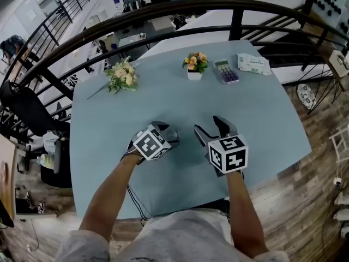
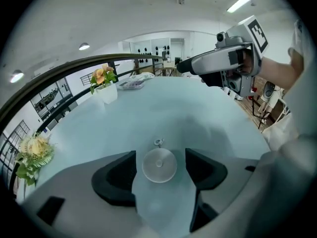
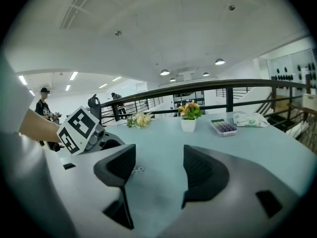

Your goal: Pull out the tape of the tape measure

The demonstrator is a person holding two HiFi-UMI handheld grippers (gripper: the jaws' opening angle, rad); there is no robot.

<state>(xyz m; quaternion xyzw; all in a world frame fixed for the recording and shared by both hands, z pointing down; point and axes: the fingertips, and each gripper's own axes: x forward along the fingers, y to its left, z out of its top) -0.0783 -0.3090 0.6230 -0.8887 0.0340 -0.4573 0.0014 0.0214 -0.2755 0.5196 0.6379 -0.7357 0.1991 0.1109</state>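
The tape measure (image 2: 159, 165) is a small round silver disc lying flat on the pale blue table (image 1: 262, 119), with a little metal ring (image 2: 158, 142) at its far side. My left gripper (image 2: 161, 157) points steeply down over it, open, one jaw on each side of the disc with a gap to both. In the head view the left gripper (image 1: 170, 131) hides the disc. My right gripper (image 1: 210, 125) hovers just to its right, open and empty. In the right gripper view the ring (image 3: 138, 169) shows beside the right gripper's (image 3: 157, 157) left jaw.
At the table's far side stand a small flower pot (image 1: 194, 64), a calculator (image 1: 226, 71) and a tissue packet (image 1: 253, 63); a loose bouquet (image 1: 122, 75) lies at the far left. A dark curved railing (image 1: 163, 10) runs behind the table.
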